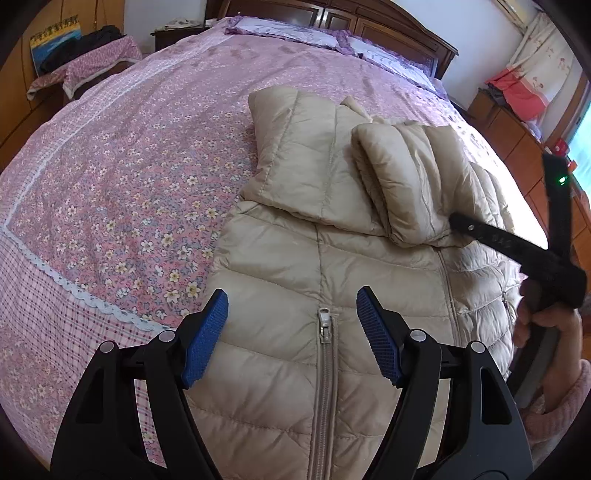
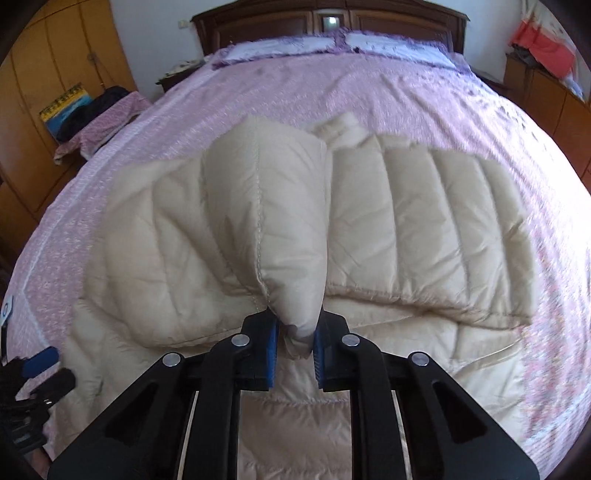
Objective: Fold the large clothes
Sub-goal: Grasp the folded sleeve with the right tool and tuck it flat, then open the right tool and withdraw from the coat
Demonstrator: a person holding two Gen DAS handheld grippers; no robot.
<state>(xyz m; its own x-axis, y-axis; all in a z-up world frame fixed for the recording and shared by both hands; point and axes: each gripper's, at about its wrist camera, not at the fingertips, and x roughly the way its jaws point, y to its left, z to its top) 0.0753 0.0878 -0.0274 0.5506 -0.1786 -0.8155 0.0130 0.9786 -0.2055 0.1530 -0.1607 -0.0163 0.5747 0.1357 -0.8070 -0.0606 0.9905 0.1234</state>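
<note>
A beige quilted down jacket [image 1: 295, 369] lies front up on the bed, zipped, with its zipper pull [image 1: 325, 319] between my left fingers. Both sleeves are folded across the chest; the right one [image 1: 413, 177] bulges in a thick roll. My left gripper [image 1: 291, 332] hovers open just over the lower front, nothing between its blue pads. In the right wrist view my right gripper [image 2: 295, 332] is shut on a puffed fold of the jacket [image 2: 266, 229] and lifts it off the body. A hand [image 1: 550, 332] holds that tool at the right edge.
The bed cover [image 1: 129, 184] is pink and floral, with bare stretches left of and beyond the jacket. Purple pillows [image 1: 295, 31] lie against the dark wooden headboard [image 2: 332, 18]. A draped stool with dark clothes [image 1: 92, 62] stands at left, wooden cabinets [image 1: 517, 122] at right.
</note>
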